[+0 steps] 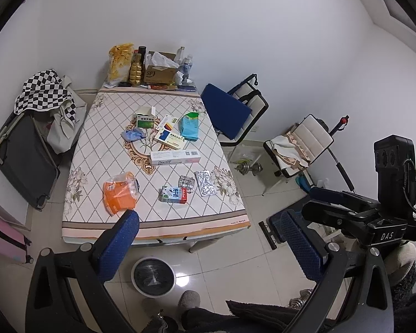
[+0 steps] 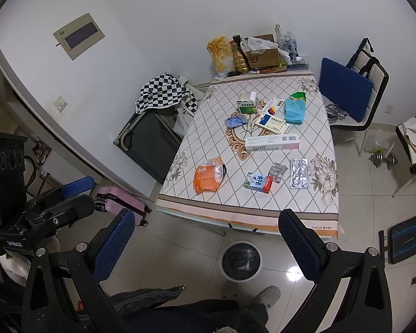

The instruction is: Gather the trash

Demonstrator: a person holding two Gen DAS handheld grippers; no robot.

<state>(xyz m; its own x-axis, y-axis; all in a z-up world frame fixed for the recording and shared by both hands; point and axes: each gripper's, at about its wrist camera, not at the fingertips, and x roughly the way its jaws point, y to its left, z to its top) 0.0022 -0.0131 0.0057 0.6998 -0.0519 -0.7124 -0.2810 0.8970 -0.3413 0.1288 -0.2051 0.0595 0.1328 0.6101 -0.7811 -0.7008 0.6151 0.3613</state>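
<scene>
Across the worktop (image 1: 77, 194), scattered litter: orange wrapper (image 1: 119, 193), milk carton (image 1: 174, 194), foil pill sheets (image 1: 205, 183), toothpaste box (image 1: 174, 157), medicine boxes (image 1: 169, 138); probably spread apart to allow single picks. On the floor just beside the near edge, a round bin (image 1: 154, 276), likely placed for short drops. Held back above it, left gripper (image 1: 208, 249) and right gripper (image 2: 208, 247), both spread wide, clasping and touching nothing.

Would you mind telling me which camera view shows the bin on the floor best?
The right wrist view shows the bin best: its whole white rim and dark liner are visible on the tiles in front of the table, between the open jaws. In the left wrist view the bin is also whole, but sits lower, close beside the left finger.
</scene>
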